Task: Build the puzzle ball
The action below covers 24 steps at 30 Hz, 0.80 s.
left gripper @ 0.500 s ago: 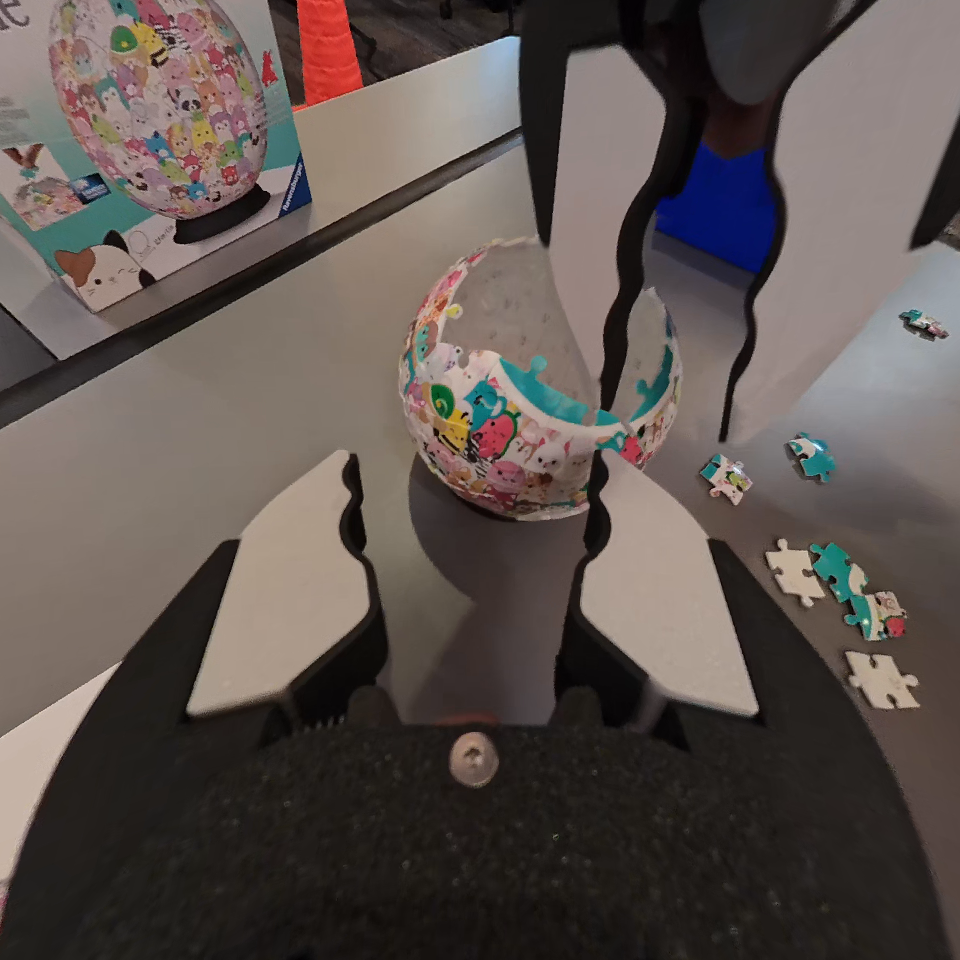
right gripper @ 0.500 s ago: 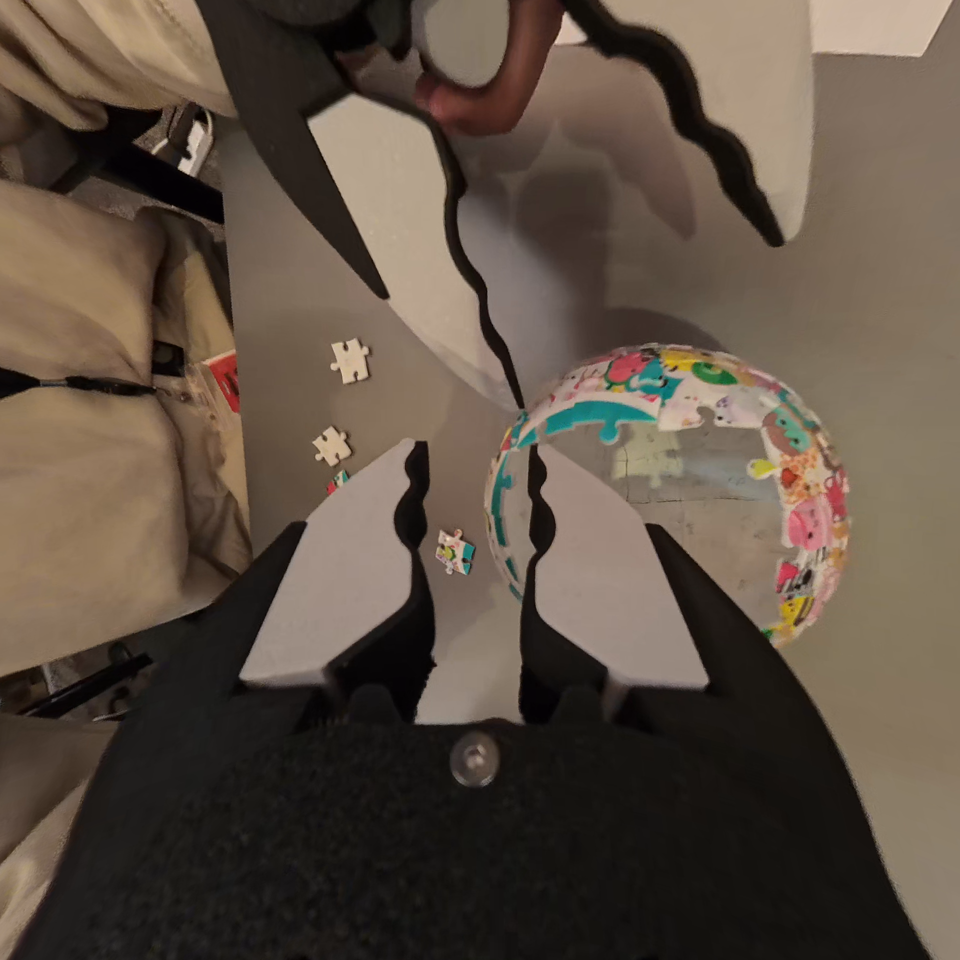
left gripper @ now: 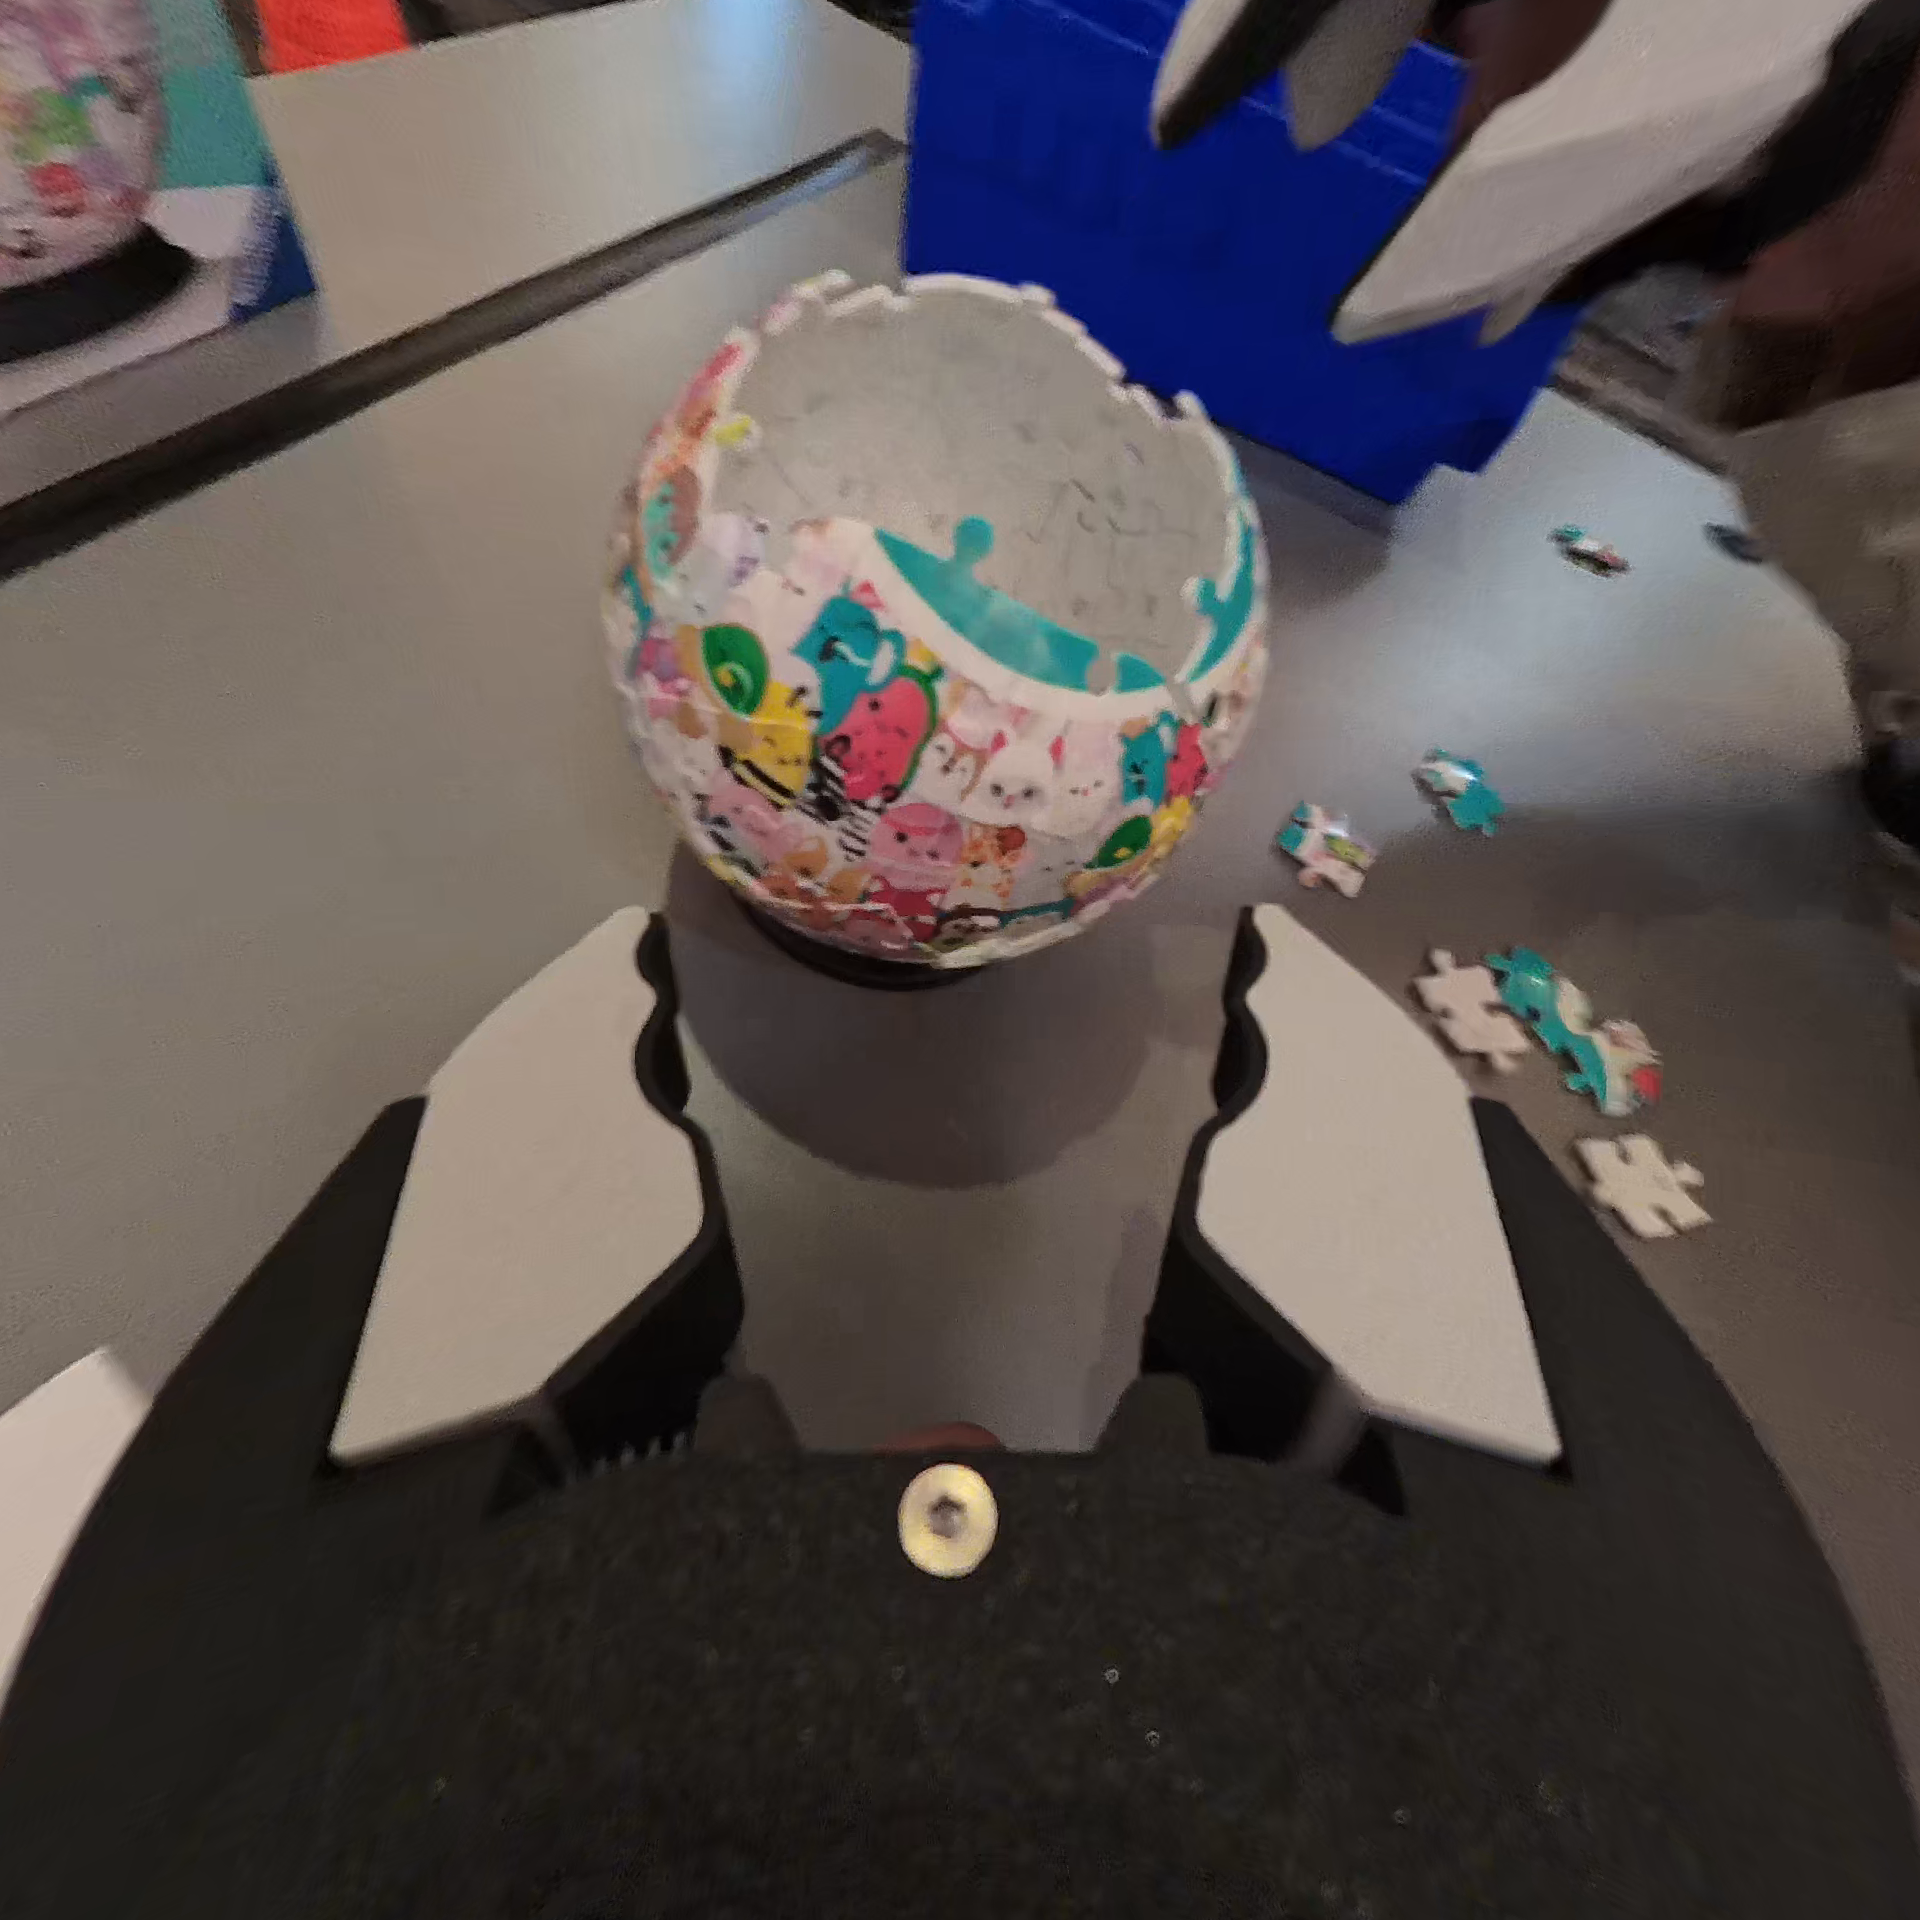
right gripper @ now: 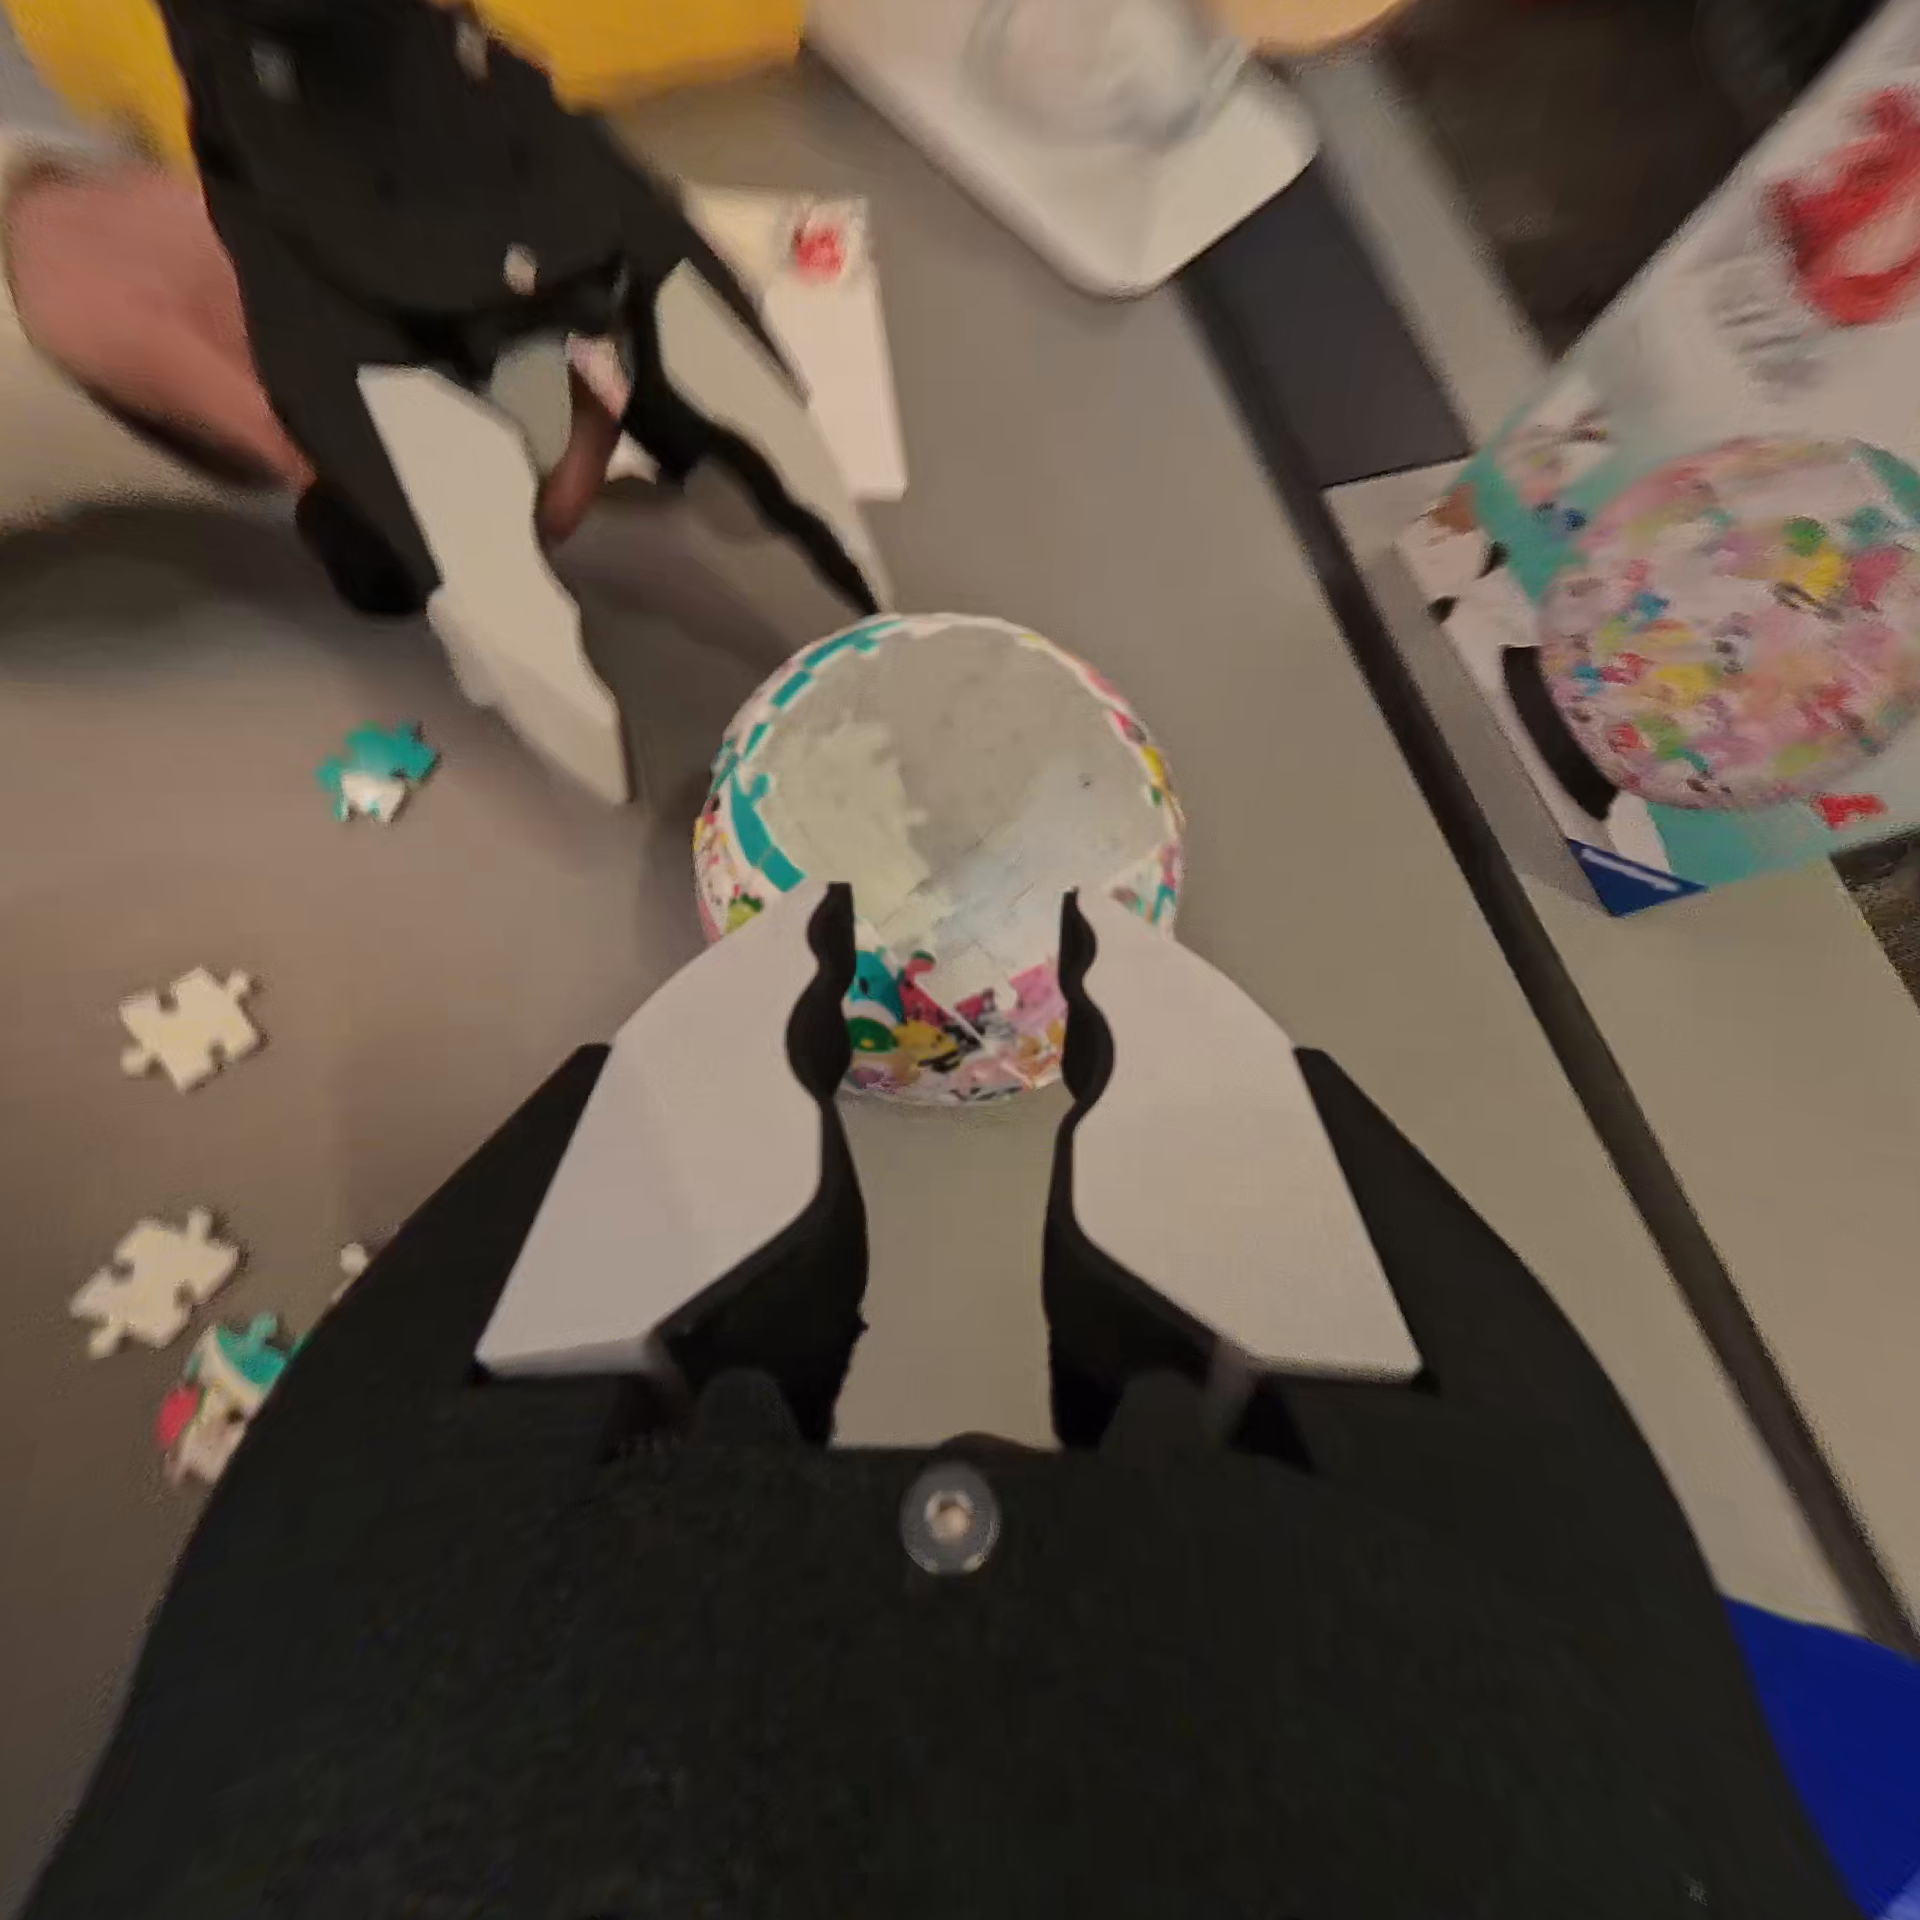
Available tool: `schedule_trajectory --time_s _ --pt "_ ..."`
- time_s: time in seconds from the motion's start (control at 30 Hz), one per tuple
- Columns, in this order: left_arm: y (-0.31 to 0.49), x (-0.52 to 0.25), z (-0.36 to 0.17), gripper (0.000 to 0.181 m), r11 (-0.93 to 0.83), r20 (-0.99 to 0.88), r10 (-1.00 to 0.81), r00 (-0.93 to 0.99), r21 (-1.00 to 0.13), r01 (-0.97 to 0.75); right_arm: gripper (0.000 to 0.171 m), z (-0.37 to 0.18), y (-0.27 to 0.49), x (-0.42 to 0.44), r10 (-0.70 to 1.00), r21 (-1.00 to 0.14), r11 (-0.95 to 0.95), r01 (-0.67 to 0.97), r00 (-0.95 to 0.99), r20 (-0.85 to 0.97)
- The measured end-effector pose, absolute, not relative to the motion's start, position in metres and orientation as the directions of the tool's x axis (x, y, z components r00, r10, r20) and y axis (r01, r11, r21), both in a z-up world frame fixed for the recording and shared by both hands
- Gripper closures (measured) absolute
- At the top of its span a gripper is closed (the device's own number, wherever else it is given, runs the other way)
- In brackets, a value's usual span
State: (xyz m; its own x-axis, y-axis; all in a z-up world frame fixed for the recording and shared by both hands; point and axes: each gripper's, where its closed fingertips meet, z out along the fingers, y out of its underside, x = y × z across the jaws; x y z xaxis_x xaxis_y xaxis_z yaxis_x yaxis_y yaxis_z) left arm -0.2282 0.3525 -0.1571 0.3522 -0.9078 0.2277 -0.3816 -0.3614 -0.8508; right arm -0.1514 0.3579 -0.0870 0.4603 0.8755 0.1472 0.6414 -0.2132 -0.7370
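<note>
ball (left gripper: 935, 665) sits straight ahead of the left gripper (left gripper: 940, 935), just past its fingertips, on a dark stand (left gripper: 862, 961) on the grey table (left gripper: 312, 727), with its top missing and the white inside showing. left gripper has its jaws spread wide with nothing between them; right gripper (right gripper: 951, 904) is parted less far, also empty, its tips over the near rim of the ball. loose pieces (left gripper: 1538, 1018) lie to the right of the left gripper, some face down, and to the left of the right one (right gripper: 187, 1023). risk, as i judge it: the shell is only interlocked pieces perched on a small stand, so a careless squeeze or a knock from either fingertip could tip it off or pop seams apart; flat pieces on a smooth table may also slide away from the pads when pinched. box (right gripper: 1714, 665) with a picture of the finished ball stands ahead and to the right of the right gripper; it carries printing, too blurred to read. blue bin (left gripper: 1195, 260) stands beyond the ball.
</note>
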Motion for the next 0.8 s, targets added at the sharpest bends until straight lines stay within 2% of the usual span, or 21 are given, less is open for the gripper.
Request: schedule_trajectory --time_s 0.03,0.07,0.1,0.17,0.23,0.3,0.43,0.73,0.8 --pt "0.346 -0.225 -0.159 0.075 -0.37 0.264 -0.915 0.304 -0.848 -0.38 0.129 -0.087 0.356 -0.145 0.858 -0.812 -0.222 0.54 0.504 0.1" --pt "0.34 -0.222 -0.16 0.071 -0.393 0.314 -0.915 0.254 -0.837 -0.381 0.114 -0.092 0.355 -0.138 0.842 -0.876 -0.241 0.419 0.539 0.026" --pt "0.335 -0.22 -0.162 0.069 -0.414 0.359 -0.91 0.209 -0.824 -0.387 0.085 -0.102 0.352 -0.135 0.842 -0.906 -0.285 0.312 0.533 -0.081" --pt "0.333 -0.215 -0.166 0.066 -0.442 0.419 -0.896 0.15 -0.802 -0.402 0.082 -0.129 0.346 -0.134 0.812 -0.842 -0.496 0.212 0.456 -0.364" --pt "0.338 -0.211 -0.17 0.064 -0.464 0.455 -0.881 0.132 -0.774 -0.432 0.061 -0.141 0.347 -0.142 0.691 -0.702 -0.704 0.111 0.338 -0.639" --pt "0.344 -0.209 -0.169 0.059 -0.489 0.487 -0.864 0.127 -0.755 -0.437 0.058 -0.137 0.357 -0.144 0.604 -0.618 -0.786 0.02 0.237 -0.76" --pt "0.351 -0.209 -0.167 0.059 -0.505 0.499 -0.856 0.134 -0.755 -0.417 0.048 -0.126 0.369 -0.143 0.606 -0.62 -0.783 -0.047 0.169 -0.778" --pt "0.356 -0.207 -0.167 0.063 -0.515 0.503 -0.853 0.143 -0.764 -0.388 0.057 -0.109 0.386 -0.14 0.697 -0.71 -0.696 -0.108 0.132 -0.704" --pt "0.358 -0.21 -0.164 0.07 -0.545 0.539 -0.833 0.126 -0.758 -0.357 0.054 -0.119 0.389 -0.135 0.675 -0.694 -0.714 -0.092 0.173 -0.718"
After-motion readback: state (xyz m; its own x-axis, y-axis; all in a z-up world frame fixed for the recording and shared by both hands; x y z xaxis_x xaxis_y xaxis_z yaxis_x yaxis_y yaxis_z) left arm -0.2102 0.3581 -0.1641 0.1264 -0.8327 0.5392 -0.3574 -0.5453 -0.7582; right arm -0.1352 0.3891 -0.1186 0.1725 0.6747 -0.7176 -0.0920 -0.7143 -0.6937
